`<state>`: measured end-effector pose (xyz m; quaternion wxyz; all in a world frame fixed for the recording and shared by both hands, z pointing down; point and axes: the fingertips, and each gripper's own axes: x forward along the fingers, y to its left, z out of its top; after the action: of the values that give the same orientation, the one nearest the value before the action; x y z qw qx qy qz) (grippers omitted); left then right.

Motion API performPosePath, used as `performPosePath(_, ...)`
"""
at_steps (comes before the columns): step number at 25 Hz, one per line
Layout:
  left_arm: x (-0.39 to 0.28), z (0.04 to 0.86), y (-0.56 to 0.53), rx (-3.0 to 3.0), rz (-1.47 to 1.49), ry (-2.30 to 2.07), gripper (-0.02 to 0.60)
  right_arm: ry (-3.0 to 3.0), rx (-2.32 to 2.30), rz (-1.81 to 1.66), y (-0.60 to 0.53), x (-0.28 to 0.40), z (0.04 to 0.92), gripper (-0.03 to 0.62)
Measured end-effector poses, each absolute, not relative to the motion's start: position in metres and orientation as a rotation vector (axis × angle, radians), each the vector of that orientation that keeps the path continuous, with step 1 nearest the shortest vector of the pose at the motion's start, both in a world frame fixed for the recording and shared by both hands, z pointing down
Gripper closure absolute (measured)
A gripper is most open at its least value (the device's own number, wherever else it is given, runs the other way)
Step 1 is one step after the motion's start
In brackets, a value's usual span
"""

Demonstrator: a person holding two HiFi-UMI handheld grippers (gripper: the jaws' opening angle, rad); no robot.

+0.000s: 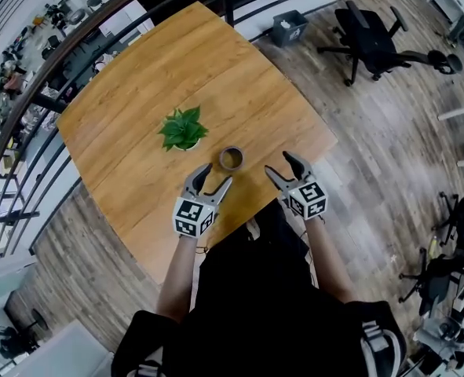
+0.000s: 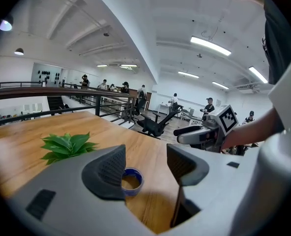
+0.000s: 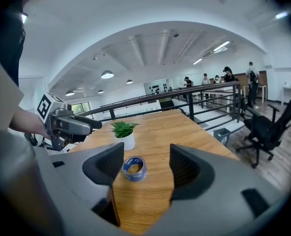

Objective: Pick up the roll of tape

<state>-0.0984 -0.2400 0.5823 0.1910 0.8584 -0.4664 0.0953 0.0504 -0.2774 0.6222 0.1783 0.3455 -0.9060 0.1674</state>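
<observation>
Forearms (image 1: 177, 280) stretched forward over table (image 1: 129, 140) edge, left gripper (image 1: 218, 173) and right gripper (image 1: 279, 163) tilted slightly down, both jaws spread, empty, tape (image 1: 231, 158) flat just ahead between them

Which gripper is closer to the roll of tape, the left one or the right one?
Left. The left gripper sits open just beside the roll of tape. The right gripper, open too, is farther off on the tape's other side.
</observation>
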Motion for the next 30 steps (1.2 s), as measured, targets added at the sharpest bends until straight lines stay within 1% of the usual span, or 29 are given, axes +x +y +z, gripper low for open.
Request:
performPosePath(10,-0.076,0.614,-0.258,2.369,0.315,-1.239,0.305,-2.543,0.933,0.51,-0.293,0.056,0.637,0.293)
performPosePath(12,-0.072,0.619,-0.26,2.367,0.333,-1.229,0.305,-2.545,0.913,0.506,-0.295,0.053,0.637,0.303)
performPosePath(19,-0.06,0.655,-0.263,2.331,0.427,-1.181,0.305,-2.549,0.887,0.513,-0.299,0.053,0.639,0.304)
performPosePath(30,-0.038,0.714,-0.268,2.317,0.641,-1.071,0.305,-2.505,0.919,0.559,-0.304,0.084,0.652,0.318)
